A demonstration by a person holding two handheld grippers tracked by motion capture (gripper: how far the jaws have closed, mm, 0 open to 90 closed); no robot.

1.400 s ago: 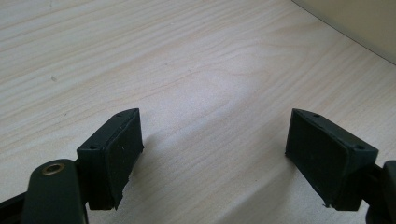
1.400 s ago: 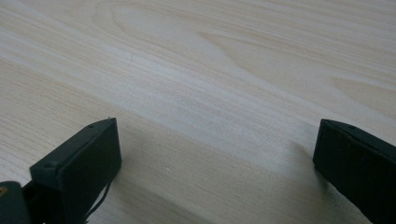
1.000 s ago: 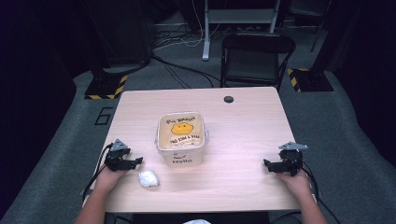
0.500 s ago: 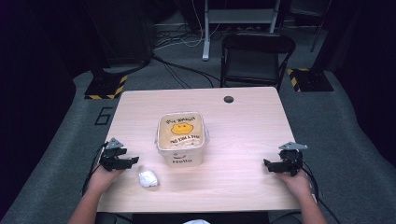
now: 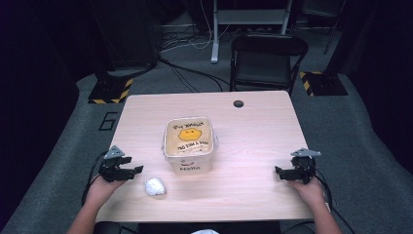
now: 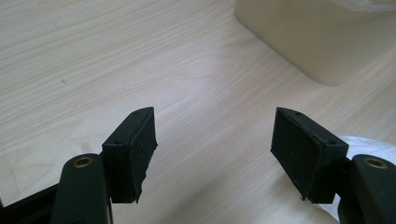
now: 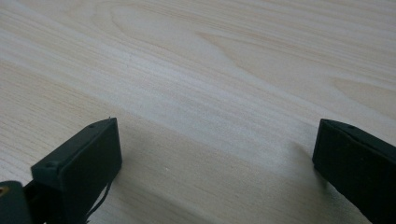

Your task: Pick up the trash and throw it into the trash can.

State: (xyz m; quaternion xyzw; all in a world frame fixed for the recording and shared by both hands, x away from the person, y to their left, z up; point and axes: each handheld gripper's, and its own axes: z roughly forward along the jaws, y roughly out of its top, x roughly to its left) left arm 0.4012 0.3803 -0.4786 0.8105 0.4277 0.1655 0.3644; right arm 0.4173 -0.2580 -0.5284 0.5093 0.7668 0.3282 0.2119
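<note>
A white wad (image 5: 155, 186) lies on the table (image 5: 253, 141), just beside the left gripper (image 5: 137, 170), whose empty jaws have just been closing. The right gripper (image 5: 278, 171) gapes wide, empty. Farther in stands the tub (image 5: 189, 145).

cream tub (image 5: 189, 151) with yellow smiley, white wad (image 5: 155, 186)

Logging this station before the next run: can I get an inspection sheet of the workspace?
Surface: pale wood table, dark round cap at far edge.
Job's things: cream tub with smiley print at centre; white crumpled wad lying free.
Clutter: nothing seen.
Grippers: left claw empty, jaws have just been closing, beside the wad; right claw open, empty.
Cables: one trails from each claw; more on the floor.
Surroundings: black chair, grey carpet.
</note>
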